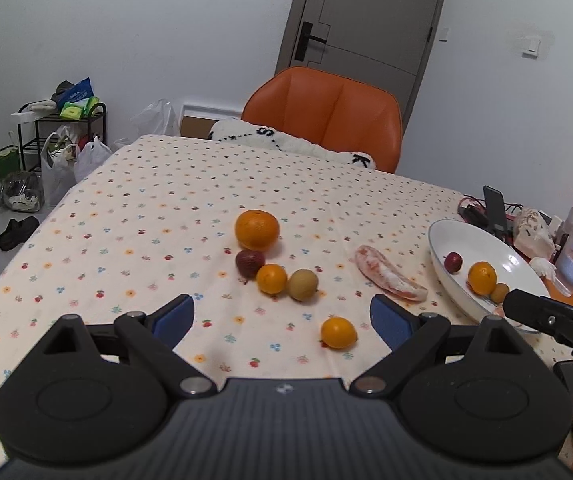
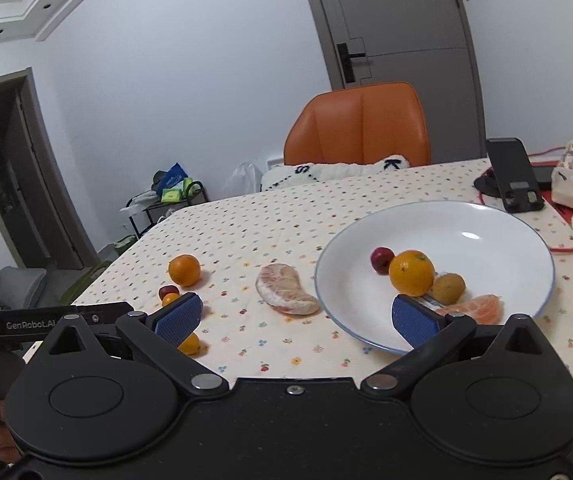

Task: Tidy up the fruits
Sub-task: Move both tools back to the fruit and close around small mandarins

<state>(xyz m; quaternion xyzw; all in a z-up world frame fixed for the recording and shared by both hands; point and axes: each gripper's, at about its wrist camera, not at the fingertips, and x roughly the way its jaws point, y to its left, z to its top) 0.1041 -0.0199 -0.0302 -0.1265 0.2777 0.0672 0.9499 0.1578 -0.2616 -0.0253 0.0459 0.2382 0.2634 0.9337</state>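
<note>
Spread wide, both sets of jaws, gripping nothing: left gripper (image 1: 282,314) low over the near edge of the flowered table (image 1: 158,184), right gripper (image 2: 294,316) at the near rim of the white plate (image 2: 486,216). On that plate, toward the table's right edge: an orange (image 2: 411,273), a peeled segment (image 2: 476,308), a brownish fruit (image 2: 448,288), a red fruit (image 2: 381,259). Mid-table: large orange (image 1: 257,229), pomelo wedge (image 1: 388,274), green-brown fruit (image 1: 303,284), small orange (image 1: 271,278), dark red fruit (image 1: 249,263). Nearest the left jaws: lone small orange (image 1: 338,332).
</note>
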